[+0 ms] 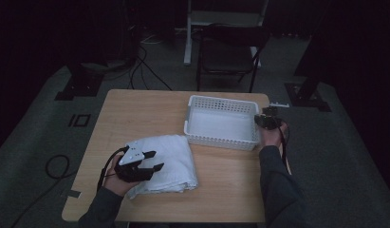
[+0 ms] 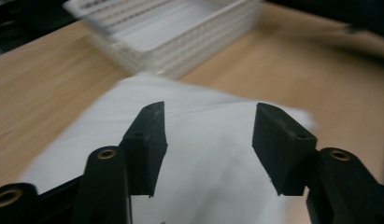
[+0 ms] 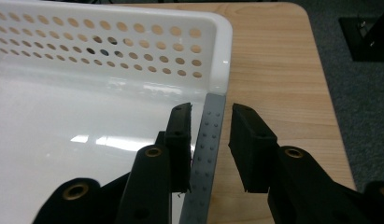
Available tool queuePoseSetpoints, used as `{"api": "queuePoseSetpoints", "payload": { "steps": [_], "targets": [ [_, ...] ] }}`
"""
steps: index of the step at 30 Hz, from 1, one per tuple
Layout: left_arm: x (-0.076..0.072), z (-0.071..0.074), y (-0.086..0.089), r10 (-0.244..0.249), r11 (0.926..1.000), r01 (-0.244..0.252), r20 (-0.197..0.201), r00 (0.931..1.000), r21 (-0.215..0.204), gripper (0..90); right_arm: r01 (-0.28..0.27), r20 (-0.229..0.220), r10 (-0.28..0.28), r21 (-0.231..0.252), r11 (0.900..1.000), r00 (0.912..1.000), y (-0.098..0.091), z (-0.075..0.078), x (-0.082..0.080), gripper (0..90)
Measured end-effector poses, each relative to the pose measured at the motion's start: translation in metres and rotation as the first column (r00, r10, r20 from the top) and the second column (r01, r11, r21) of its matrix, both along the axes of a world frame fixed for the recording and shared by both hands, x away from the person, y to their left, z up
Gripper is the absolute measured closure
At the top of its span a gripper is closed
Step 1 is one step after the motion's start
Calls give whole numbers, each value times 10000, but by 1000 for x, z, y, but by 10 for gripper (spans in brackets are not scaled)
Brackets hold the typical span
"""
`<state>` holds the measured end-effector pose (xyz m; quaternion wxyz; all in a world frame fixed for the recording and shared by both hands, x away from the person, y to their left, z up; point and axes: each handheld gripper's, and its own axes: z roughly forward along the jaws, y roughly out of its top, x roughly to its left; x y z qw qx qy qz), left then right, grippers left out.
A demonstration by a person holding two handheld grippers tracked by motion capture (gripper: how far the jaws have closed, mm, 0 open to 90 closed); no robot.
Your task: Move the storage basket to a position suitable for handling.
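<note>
Nearest the high camera, two dark sleeves [image 1: 100,209] coming in from the bottom edge, each hand with a pair of tongs. Left gripper [image 1: 156,160] held over a folded white towel [image 1: 171,159], jaws spread, nothing pinched between them. Towel lying flat on the wooden table [image 1: 140,114], directly under and ahead of those jaws. White perforated plastic basket [image 1: 221,99] beyond the towel, close to it but whether touching cannot be told. Right gripper [image 1: 266,118] at the basket's right end wall, well apart from the left one.

Seen along the left gripper [image 2: 206,109]: two black jaws wide apart and clear of the cloth. Towel [image 2: 213,163] below and between them, blurred. Basket [image 2: 180,42] farther ahead, past the towel's far edge.

Seen along the right gripper [image 3: 212,109]: jaws astride the basket's end wall [image 3: 208,140], one inside the basket, one outside over the table [image 3: 273,56]. Inner jaw against the wall; outer jaw standing off it with a visible gap, so loose rather than pinching. Basket's corner [image 3: 220,51] just ahead of the tips, its floor to the inner side.
</note>
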<state>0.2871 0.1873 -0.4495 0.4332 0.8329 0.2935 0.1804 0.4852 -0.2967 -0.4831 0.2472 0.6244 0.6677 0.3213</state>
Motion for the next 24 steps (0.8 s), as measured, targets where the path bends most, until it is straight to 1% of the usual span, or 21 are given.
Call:
{"api": "queuePoseSetpoints", "payload": {
  "steps": [2,4,6,7,8,9,10,11,12,13,14,15,16,17,19,20,21,22,23,24],
  "targets": [
    [11,-7,2,543,9982,-541,-67,9985,267,464,-62,9,63,-134,9999,10000,0,2,-3,684],
    [25,-19,1,1040,9932,-1021,-314,9941,567,465,-168,-7,168,-168,9997,9999,0,2,-7,683],
    [35,-29,-1,1235,9886,-1173,-621,9904,942,460,-225,-77,223,-272,9994,9997,1,1,-10,683],
    [40,-35,-3,1259,9869,-1166,-807,9888,1116,453,-259,-103,256,-306,9992,9996,2,0,-10,684],
    [45,-41,-5,1169,9856,-1029,-1011,9880,1340,450,-304,-160,298,-390,9988,9994,3,-1,-11,700],
    [49,-47,-8,1102,9850,-908,-1305,9853,1465,444,-333,-198,323,-503,9982,9993,4,-2,-11,716],
    [53,-52,-11,928,9854,-669,-1644,9820,1565,443,-318,-248,304,-573,9978,9992,6,-3,-11,720],
    [55,-56,-15,658,9850,-321,-1966,9783,1697,448,-298,-244,282,-684,9972,9993,7,-4,-11,725],
    [55,-58,-18,538,9830,-173,-1968,9790,1828,458,-220,-252,200,-823,9964,9995,9,-4,-10,730],
    [55,-60,-21,270,9822,126,-2072,9779,1876,477,-201,-257,177,-947,9953,9995,10,-4,-9,735],
    [55,-60,-21,270,9822,126,-2072,9779,1876,508,-201,-257,177,-947,9953,9995,10,-4,-9,735],
    [54,-62,-24,-252,9822,637,-2121,9769,1769,508,-143,-237,117,-1108,9937,9996,11,-4,-8,742],
    [52,-64,-26,-511,9817,894,-2198,9742,1679,537,33,-279,-65,-1118,9937,9996,12,-3,-5,760],
    [50,-66,-28,-780,9804,1148,-2201,9724,1599,545,170,-288,-203,-1113,9936,9994,12,-3,-4,769],
    [43,-68,-33,-1332,9739,1677,-2137,9678,1527,562,424,-276,-457,-1102,9930,9986,12,-4,-2,784],
    [43,-68,-33,-1332,9739,1677,-2137,9678,1527,567,424,-276,-457,-1102,9930,9986,12,-4,-2,784],
    [39,-68,-34,-1580,9702,1913,-2101,9648,1488,567,520,-280,-553,-1094,9926,9981,11,-4,-1,787],
    [36,-69,-33,-1681,9694,2004,-2114,9628,1421,578,540,-290,-571,-1007,9934,9979,10,-4,-1,790],
    [33,-69,-32,-1831,9668,2146,-2102,9604,1384,586,581,-303,-613,-946,9938,9977,9,-4,0,791],
    [30,-69,-31,-1966,9649,2271,-2104,9576,1320,593,691,-323,-725,-973,9929,9968,9,-3,0,791]
  ]
}}
